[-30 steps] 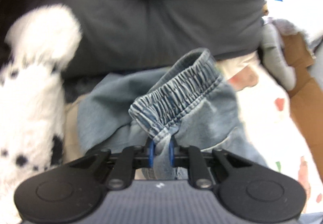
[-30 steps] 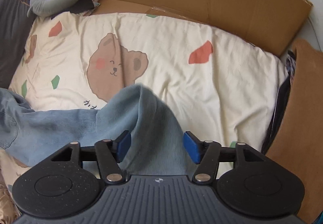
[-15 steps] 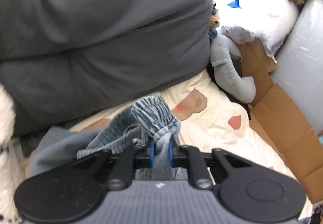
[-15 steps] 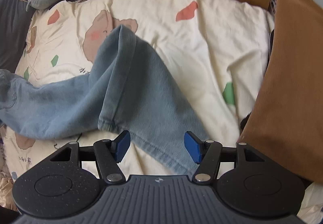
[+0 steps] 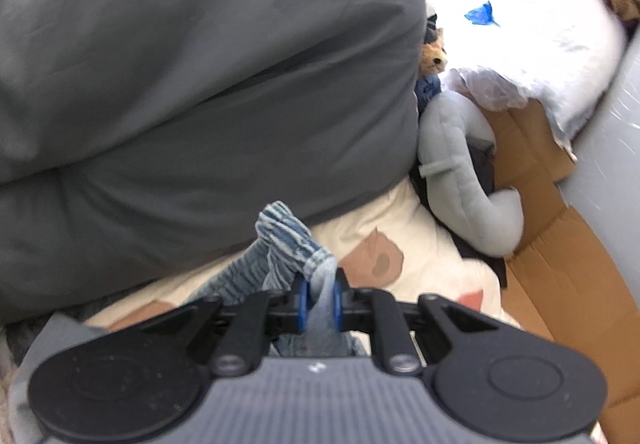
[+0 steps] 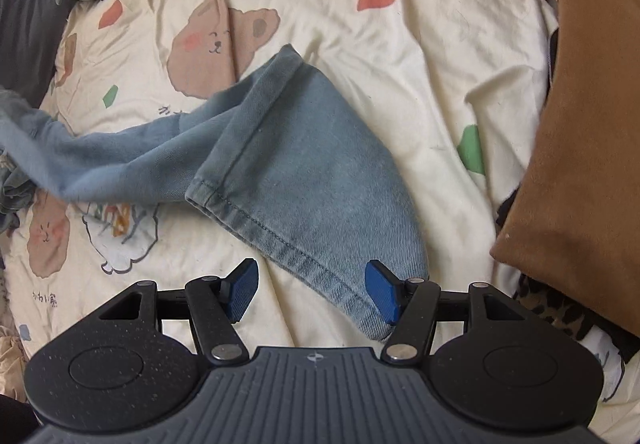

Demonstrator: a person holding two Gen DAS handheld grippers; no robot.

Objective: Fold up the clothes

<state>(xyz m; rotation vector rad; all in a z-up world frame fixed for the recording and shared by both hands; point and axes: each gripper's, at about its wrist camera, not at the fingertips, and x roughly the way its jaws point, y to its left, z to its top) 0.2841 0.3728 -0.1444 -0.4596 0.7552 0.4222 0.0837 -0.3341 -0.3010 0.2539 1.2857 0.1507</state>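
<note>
Left hand-held gripper [image 5: 319,302], jeans [image 5: 280,256] half-hidden

Home bedroom, prob. a bed: cream bear-print sheet [image 6: 400,56] underfoot, big grey duvet [image 5: 200,104] bunched up, grey neck pillow [image 5: 460,172] w/ small plush toy [image 5: 434,58], brown cushion [image 6: 580,148], cardboard [image 5: 560,264] along edge.

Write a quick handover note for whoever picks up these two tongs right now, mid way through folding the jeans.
Left tongs: shut on the jeans' elastic waistband, lifted off the bear-print sheet in front of the grey pillow.
Right tongs: open, holding nothing, just over the leg hem.
Jeans: one leg lies flat on the sheet, the rest trails toward the left tongs.
Done: waistband gripped, leg laid out.
Left: probably grip the hem, straighten the jeans, then every fold.
</note>
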